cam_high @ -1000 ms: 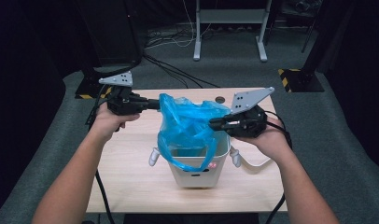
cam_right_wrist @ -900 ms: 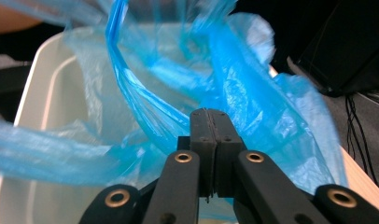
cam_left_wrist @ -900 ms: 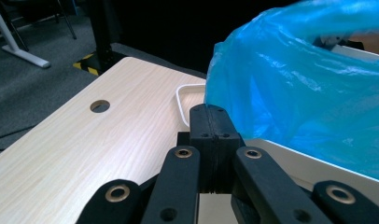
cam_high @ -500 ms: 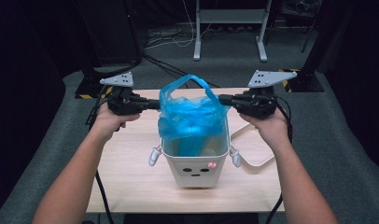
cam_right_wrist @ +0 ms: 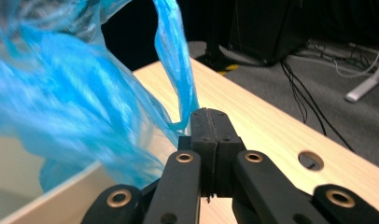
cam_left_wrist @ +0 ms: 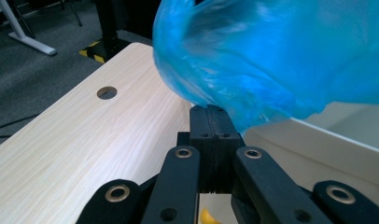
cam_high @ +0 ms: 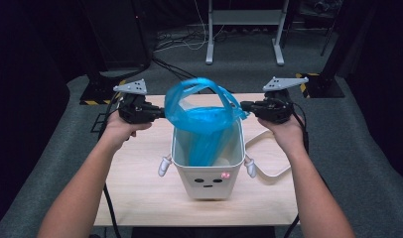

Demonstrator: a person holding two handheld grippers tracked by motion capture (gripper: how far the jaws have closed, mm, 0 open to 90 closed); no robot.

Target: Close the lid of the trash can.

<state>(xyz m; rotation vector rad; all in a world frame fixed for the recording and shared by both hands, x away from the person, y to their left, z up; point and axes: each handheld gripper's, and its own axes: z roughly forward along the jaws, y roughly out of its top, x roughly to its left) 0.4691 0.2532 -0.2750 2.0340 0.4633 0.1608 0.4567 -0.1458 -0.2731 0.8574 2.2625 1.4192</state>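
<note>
A blue plastic bag (cam_high: 203, 119) hangs stretched over a white bin (cam_high: 207, 171) with a drawn face and small arms, on the wooden table (cam_high: 135, 173). My left gripper (cam_high: 162, 112) is shut on the bag's left edge, my right gripper (cam_high: 243, 105) on its right edge. In the left gripper view the closed jaws pinch the blue bag (cam_left_wrist: 271, 60) at the left gripper's tip (cam_left_wrist: 212, 111), above the bin's rim (cam_left_wrist: 318, 140). Through the right gripper view the right gripper's tip (cam_right_wrist: 209, 114) clamps a blue bag (cam_right_wrist: 75, 112) strip over the bin's edge (cam_right_wrist: 52, 200).
A white cord (cam_high: 269, 163) loops on the table right of the bin. The table has a round cable hole (cam_left_wrist: 107, 92) near its back edge. Beyond it, on grey carpet, stand a desk frame (cam_high: 244, 29), black stands and cables (cam_high: 174, 44).
The right gripper has moved up and out to the right, pulling the bag's mouth wide open above the bin. The bag went from bunched to stretched. The left gripper stayed put.
</note>
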